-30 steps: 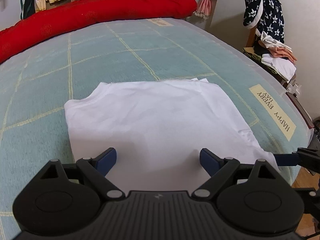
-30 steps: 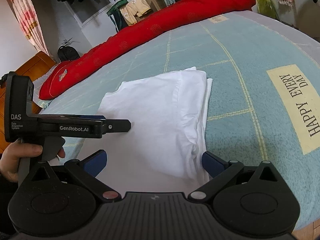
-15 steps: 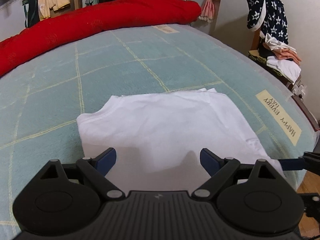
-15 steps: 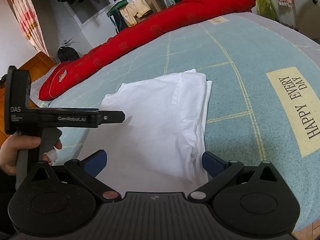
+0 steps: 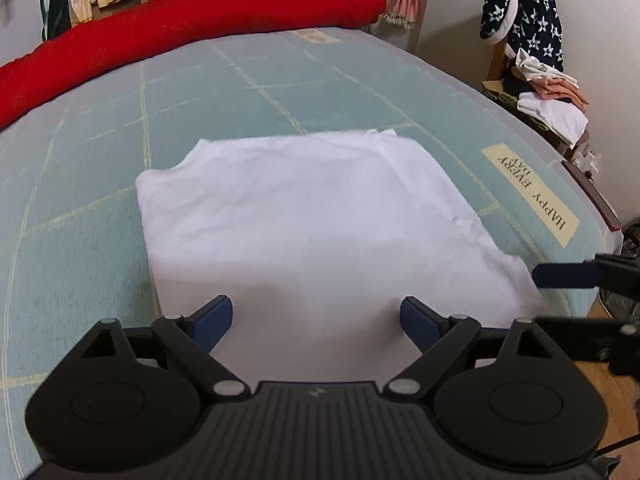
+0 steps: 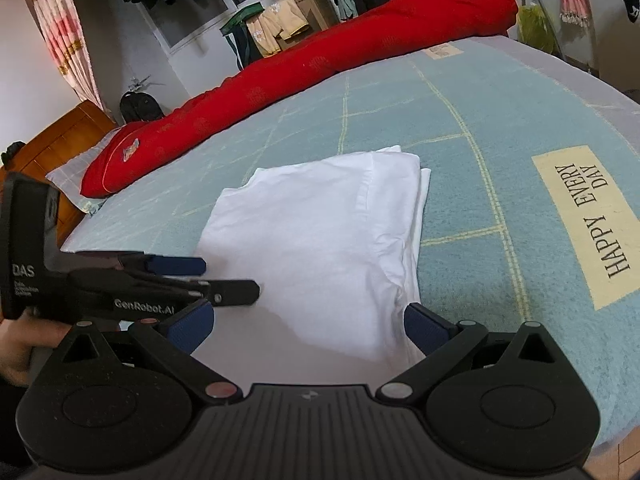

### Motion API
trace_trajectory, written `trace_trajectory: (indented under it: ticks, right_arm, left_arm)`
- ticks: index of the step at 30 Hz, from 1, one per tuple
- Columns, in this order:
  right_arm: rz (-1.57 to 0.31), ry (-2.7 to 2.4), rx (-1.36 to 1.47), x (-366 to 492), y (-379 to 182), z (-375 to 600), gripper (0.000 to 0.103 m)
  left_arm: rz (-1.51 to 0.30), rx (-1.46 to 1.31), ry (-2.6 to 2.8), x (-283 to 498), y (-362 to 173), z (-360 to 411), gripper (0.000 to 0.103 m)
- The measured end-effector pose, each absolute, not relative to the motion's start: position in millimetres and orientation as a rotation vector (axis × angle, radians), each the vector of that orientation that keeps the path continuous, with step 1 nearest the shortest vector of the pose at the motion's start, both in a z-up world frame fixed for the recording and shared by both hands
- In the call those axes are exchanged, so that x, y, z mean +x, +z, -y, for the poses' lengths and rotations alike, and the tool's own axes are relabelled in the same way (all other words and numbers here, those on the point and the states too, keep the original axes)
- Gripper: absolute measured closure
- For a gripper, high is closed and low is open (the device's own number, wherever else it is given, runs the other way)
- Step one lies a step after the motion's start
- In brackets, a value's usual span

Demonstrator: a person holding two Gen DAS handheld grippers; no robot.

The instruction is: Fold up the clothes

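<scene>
The white garment (image 5: 312, 216) lies flat on the bed (image 5: 100, 184), on the blue-green cover, already folded into a compact rectangle with layered edges visible along its far and right-hand sides in the right wrist view; this layering suggests that several folds are complete and that at most one further fold, or removal to a pile, remains. The garment is positioned near the front edge of the bed, which places it within easy reach of both tools. The left gripper (image 5: 316, 316) hovers over the near portion of the cloth with its fingers (image 5: 212, 316) spread wide and nothing between them; the cloth beneath shows no pinch or lift. The right gripper (image 6: 308, 326) is likewise held above the near right corner of the garment, fingers (image 6: 426, 328) wide apart and empty. Both tools point downward at an angle toward the near hem, an orientation consistent with preparing to take the two near corners together. A red bolster (image 5: 172, 36) runs along the far side of the bed, well apart from the work area, and a chair stacked with other clothes (image 5: 548, 96) stands beyond the right edge, probably serving as the source or destination pile. The printed label (image 6: 588, 224) on the cover lies beside the garment, not touching it.
</scene>
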State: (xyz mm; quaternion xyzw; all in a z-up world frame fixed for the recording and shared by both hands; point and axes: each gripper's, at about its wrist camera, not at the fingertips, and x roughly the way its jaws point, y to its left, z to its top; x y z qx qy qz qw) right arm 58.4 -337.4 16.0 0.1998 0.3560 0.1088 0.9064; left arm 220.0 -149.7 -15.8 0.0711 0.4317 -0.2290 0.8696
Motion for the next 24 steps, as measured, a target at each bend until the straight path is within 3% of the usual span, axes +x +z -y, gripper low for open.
trace_trajectory:
  ticks: [24]
  right_arm:
    - [-0.672,0.195,0.394,36.8,38.5,341.7,0.000]
  left_arm:
    - [-0.893,0.187,-0.493,169.6,-10.1,153.3,0.012]
